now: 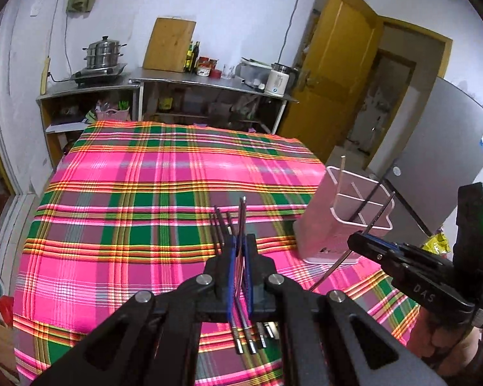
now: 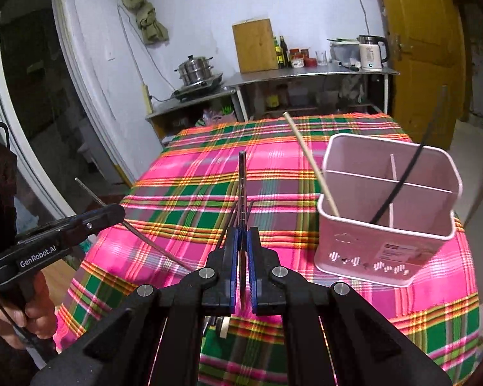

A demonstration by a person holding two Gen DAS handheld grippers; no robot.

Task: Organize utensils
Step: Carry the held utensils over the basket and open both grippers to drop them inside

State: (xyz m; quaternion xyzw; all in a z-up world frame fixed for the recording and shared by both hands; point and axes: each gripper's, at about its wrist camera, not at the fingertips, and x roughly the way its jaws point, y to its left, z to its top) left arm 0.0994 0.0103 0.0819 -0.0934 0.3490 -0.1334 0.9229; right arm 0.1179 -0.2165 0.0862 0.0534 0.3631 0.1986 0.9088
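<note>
Both jaws are clenched, each on one slim metal utensil. The left gripper (image 1: pixel 240 251) pinches a thin steel stick (image 1: pixel 241 212) between its blue pads (image 1: pixel 230 276), tip pointing forward and up. The right gripper (image 2: pixel 241 241) clamps a similar dark rod (image 2: pixel 242 173) the same way. I judge both are chopsticks, but the ends are too thin to be sure.

More metal sticks (image 1: pixel 220 225) lie flat on the plaid cloth (image 1: pixel 145 177) over the desk, just under the left gripper. These look like the remaining stock to sort.

The pink holder (image 2: pixel 386 257) stands upright near the desk's right side, split into compartments by inner walls. A pale wooden stick (image 2: pixel 309 160) leans in the near-left compartment; a black stick (image 2: pixel 399 186) leans in a right-hand one. I take it that materials go in separate compartments, so the metal pair likely needs its own cell.

Both grippers are raised clear of the cloth, I judge for carrying toward the holder.

Writing: "GenRobot.AI" on the left gripper's side in the right wrist view; "DAS" on the right gripper's body in the left wrist view. The holder's label (image 2: pixel 402 251) is unreadable.
</note>
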